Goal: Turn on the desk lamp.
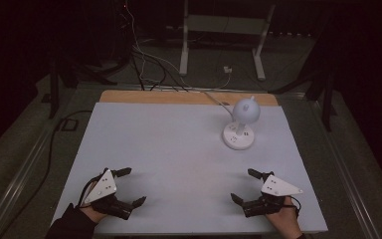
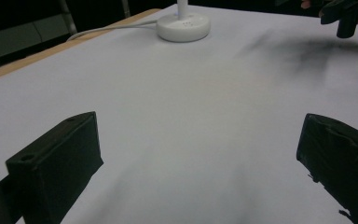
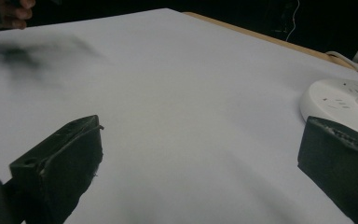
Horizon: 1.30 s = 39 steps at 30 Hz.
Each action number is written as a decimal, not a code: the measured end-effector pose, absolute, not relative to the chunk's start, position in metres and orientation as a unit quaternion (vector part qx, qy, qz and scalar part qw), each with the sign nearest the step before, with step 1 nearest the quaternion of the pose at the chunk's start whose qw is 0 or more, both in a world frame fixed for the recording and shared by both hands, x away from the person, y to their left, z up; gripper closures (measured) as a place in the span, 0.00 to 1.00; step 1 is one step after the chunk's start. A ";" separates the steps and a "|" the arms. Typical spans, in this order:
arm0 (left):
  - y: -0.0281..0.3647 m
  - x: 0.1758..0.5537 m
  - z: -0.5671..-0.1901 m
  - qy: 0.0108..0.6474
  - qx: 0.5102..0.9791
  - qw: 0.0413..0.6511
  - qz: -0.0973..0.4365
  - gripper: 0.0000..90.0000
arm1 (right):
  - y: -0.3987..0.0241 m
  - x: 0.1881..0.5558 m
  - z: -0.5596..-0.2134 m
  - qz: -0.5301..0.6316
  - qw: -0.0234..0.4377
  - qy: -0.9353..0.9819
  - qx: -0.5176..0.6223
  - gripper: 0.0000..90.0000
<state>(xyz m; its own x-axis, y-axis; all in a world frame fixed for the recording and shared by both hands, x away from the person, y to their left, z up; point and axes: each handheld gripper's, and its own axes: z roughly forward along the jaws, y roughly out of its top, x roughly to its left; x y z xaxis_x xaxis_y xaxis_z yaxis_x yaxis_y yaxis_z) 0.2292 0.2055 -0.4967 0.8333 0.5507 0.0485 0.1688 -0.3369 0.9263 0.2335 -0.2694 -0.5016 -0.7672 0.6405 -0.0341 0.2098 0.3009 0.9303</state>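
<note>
Two tongs, left (image 1: pixel 130 186) and right (image 1: pixel 243 185), both apart, near front table edge (image 1: pixel 189 232), lamp (image 1: pixel 239 127) well beyond

- The left black two-jaw gripper (image 1: pixel 131 186) carries a pale grey three-cornered plate (image 1: pixel 103 186) on top, dotted with small dark screw holes.
- The right black two-jaw gripper (image 1: pixel 242 185) bears a matching pale three-cornered plate (image 1: pixel 277 186).
- In both gripper views each jaw is a blocky, matt black pad with a small round hole near its base.
- A thin black cable (image 1: pixel 85 190) loops beside the left plate.
- A dark sleeve (image 1: pixel 69 226) covers the left forearm.
</note>
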 end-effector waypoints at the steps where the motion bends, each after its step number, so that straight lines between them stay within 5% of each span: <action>1: 0.205 0.229 -0.497 0.225 0.798 0.529 0.179 0.00 | -0.270 0.233 -0.502 0.525 0.204 0.780 0.273 0.00; 39: 0.208 0.228 -0.495 0.228 0.793 0.535 0.181 0.00 | -0.257 0.231 -0.497 0.516 0.172 0.802 0.249 0.00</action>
